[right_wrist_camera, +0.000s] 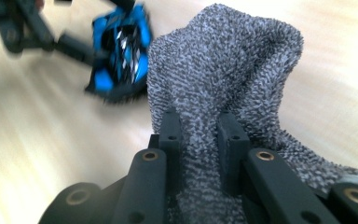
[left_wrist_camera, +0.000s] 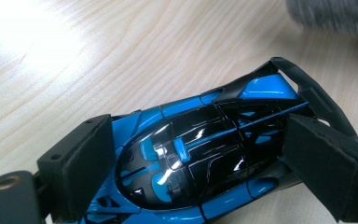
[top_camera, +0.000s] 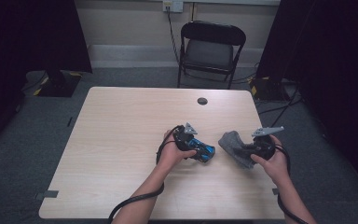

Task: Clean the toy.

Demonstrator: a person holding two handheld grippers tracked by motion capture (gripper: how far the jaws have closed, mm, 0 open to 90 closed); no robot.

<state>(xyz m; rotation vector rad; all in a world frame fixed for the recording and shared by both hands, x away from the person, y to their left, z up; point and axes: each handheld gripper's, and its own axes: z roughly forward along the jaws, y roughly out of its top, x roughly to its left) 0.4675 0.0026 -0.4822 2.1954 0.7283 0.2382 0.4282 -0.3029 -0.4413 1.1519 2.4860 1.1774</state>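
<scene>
A blue and black toy car (top_camera: 202, 150) (left_wrist_camera: 205, 158) rests on the wooden table (top_camera: 121, 140), a little right of centre. My left gripper (top_camera: 196, 148) (left_wrist_camera: 200, 172) is shut on it, one black pad on each flank of the car. To its right a grey knitted cloth (top_camera: 235, 145) (right_wrist_camera: 223, 84) is bunched up and lifted off the table. My right gripper (top_camera: 248, 150) (right_wrist_camera: 199, 140) is shut on the cloth, with a fold pinched between its two pads. In the right gripper view the toy car (right_wrist_camera: 121, 51) and the left gripper (right_wrist_camera: 23, 28) lie blurred at the upper left.
A round cable hole (top_camera: 202, 101) sits near the table's far edge. A black folding chair (top_camera: 210, 49) stands behind the table. Black cables (top_camera: 135, 200) trail from both grippers toward the near edge. Dark curtains flank the room.
</scene>
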